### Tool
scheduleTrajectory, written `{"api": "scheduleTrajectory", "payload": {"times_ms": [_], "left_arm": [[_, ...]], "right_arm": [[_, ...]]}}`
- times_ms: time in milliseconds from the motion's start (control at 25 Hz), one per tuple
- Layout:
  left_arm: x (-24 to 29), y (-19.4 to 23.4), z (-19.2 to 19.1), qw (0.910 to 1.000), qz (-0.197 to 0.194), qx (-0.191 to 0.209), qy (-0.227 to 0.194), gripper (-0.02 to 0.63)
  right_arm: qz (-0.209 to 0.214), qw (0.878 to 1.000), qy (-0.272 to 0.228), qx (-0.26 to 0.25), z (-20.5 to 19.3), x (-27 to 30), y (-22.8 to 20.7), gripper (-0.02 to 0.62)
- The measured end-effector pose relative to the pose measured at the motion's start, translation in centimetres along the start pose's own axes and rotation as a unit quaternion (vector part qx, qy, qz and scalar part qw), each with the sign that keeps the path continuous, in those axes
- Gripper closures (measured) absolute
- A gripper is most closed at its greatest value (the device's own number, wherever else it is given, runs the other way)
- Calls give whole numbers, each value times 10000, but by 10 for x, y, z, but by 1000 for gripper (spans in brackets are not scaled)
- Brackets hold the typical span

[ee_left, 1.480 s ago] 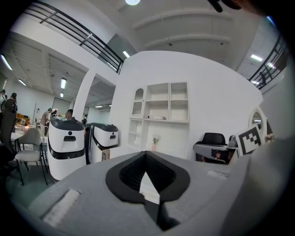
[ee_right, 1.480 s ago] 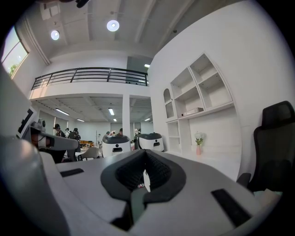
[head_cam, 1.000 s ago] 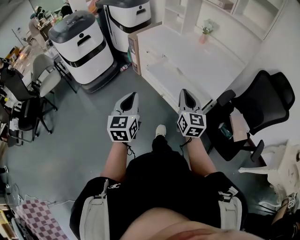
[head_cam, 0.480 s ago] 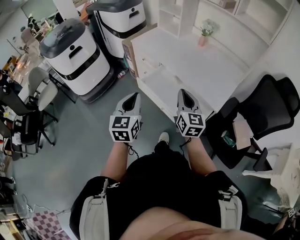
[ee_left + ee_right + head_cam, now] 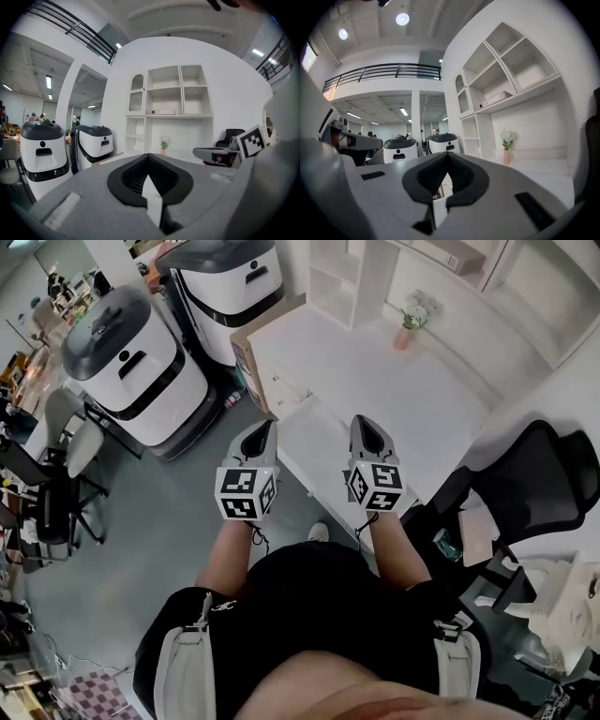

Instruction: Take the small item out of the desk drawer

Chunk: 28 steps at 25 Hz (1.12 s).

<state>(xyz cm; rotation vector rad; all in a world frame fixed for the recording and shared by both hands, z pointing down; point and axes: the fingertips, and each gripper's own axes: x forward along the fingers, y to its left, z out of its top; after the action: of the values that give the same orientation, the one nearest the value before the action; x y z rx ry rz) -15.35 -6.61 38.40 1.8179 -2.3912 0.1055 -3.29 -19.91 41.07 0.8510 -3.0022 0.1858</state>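
Your left gripper (image 5: 262,434) and right gripper (image 5: 369,428) are both clenched on nothing, side by side over the near edge of the white desk (image 5: 375,381). The drawer fronts (image 5: 281,393) are white with small handles, at the desk's left corner. The small item is out of sight. Left of the desk lies open grey floor (image 5: 159,512). A black chair (image 5: 539,479) crowds the desk's right end.

White worktop (image 5: 394,390) right in front of you; drawer (image 5: 279,382) at its near-left end, handles showing, open or shut unclear.
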Motion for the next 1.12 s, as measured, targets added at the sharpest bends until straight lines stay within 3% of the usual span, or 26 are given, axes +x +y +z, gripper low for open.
{"api": "scheduleTrajectory", "payload": {"times_ms": [320, 720, 1120], "left_arm": [[93, -3, 14, 9994, -246, 168, 154, 594], [141, -17, -5, 9953, -801, 232, 488, 594], [186, -2, 6, 9797, -1946, 314, 353, 594]], "right_arm": [[-140, 9996, 12, 229, 3, 59, -52, 598], [-490, 9983, 196, 251, -12, 75, -78, 598], [-1449, 9893, 176, 70, -12, 90, -74, 598]]}}
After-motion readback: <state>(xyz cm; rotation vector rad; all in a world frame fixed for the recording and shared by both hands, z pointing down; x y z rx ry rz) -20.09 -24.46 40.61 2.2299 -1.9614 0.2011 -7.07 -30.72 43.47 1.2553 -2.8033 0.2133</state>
